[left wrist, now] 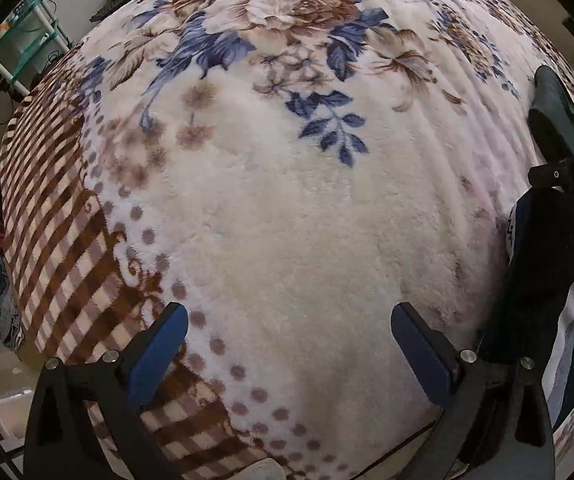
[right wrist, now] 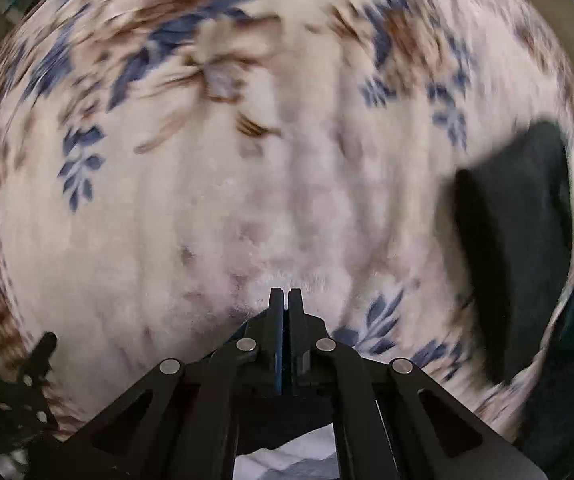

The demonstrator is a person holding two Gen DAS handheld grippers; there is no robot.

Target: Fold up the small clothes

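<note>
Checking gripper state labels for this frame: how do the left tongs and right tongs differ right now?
Left tongs stand wide open, blue pads far apart; right tongs are shut, fingers pressed together. Nothing sits between the left fingers, only bare floral blanket below; whether the right tongs pinch any cloth cannot be told. The left view is sharp, the right view is motion-blurred. Both point down at the same blanket, and a dark garment lies off to their right.

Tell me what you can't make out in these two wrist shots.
- Dark garment, right wrist view: motion blur hides its type and whether it is folded.
- Striped cloth, left wrist view: cut off by the frame edge, partly behind the right gripper.
- Blanket pattern: smeared.
</note>
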